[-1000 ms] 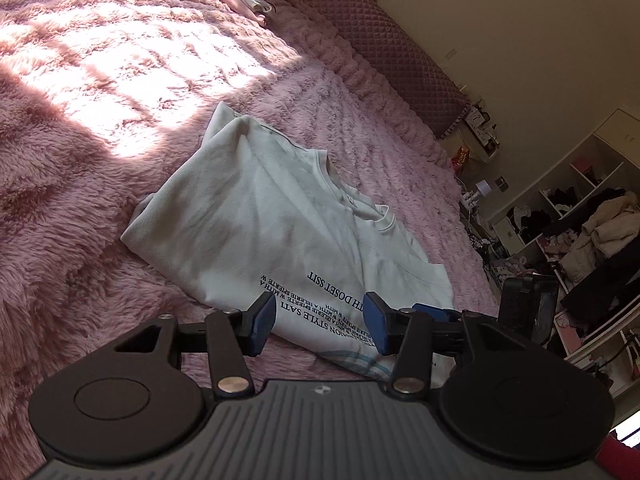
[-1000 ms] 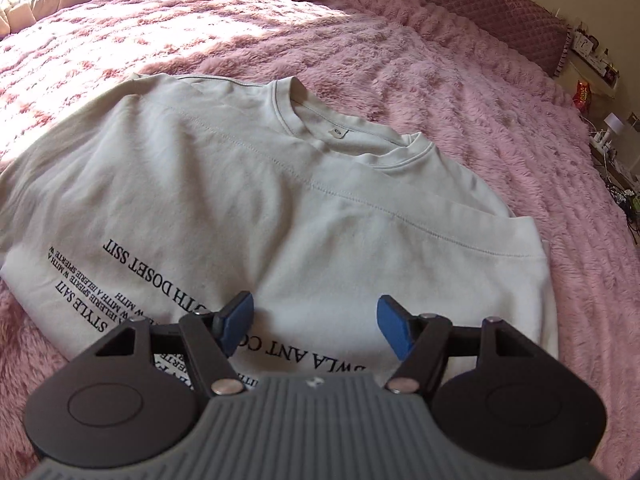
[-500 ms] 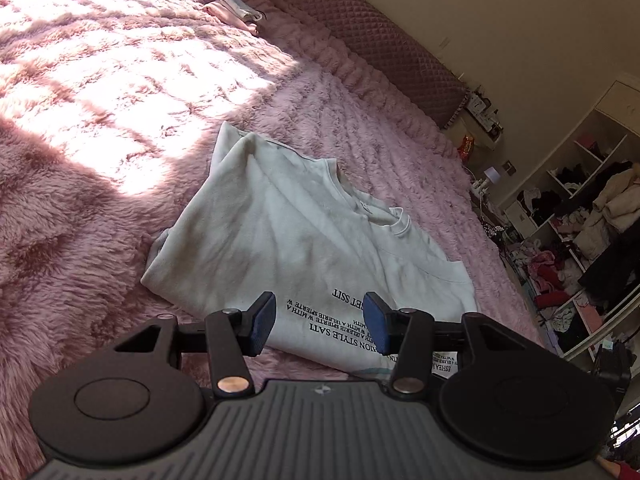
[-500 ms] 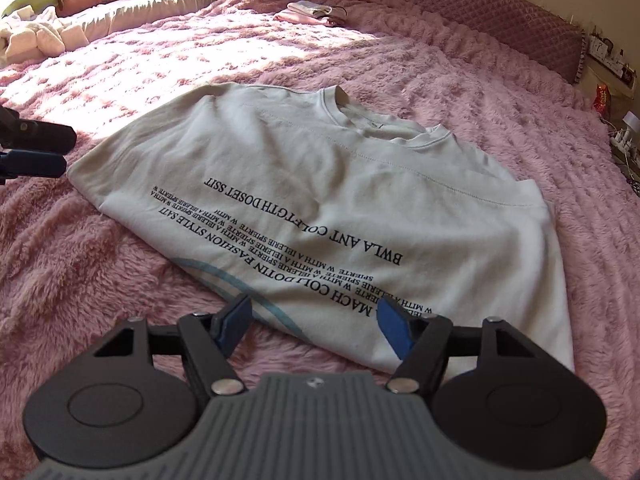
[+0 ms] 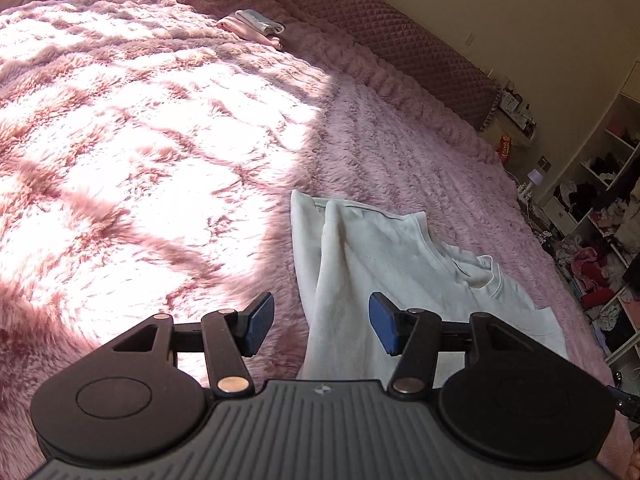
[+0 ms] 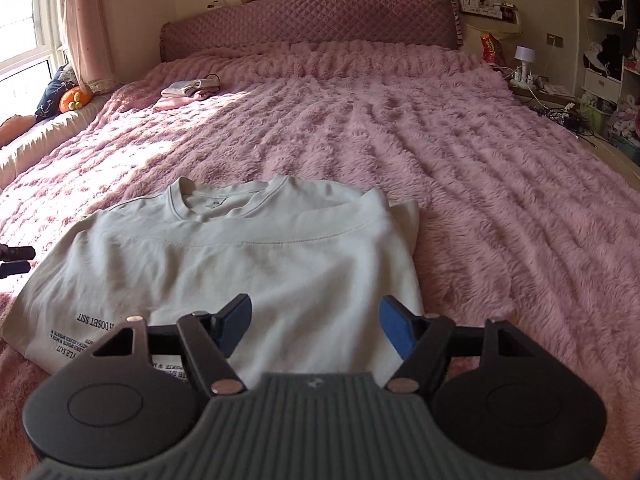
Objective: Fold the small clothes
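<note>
Hard sunlight from the window (image 6: 24, 40) left of the headboard (image 6: 312, 28) blows out a wide patch of the pink blanket (image 5: 140, 140) to near white, its fur streaked with thin shadows. Beyond that patch's edge, the pale shirt (image 6: 240, 256) lies in soft, even shade. Fisheye bending curves the headboard and shelves (image 5: 592, 200); the frame corners go dark, and detail stays sharp.

A pale cream T-shirt (image 6: 248, 256) with lines of small black lettering near its hem lies on a shaggy pink blanket (image 6: 460, 168), sunlit almost white toward the bed's left edge. A mauve headboard (image 6: 312, 24) quilted in diamonds runs along the far edge. Pink and white folded clothes (image 6: 186, 94) sit near the far left corner. Both black grippers carry blue pads (image 5: 384, 322).
</note>
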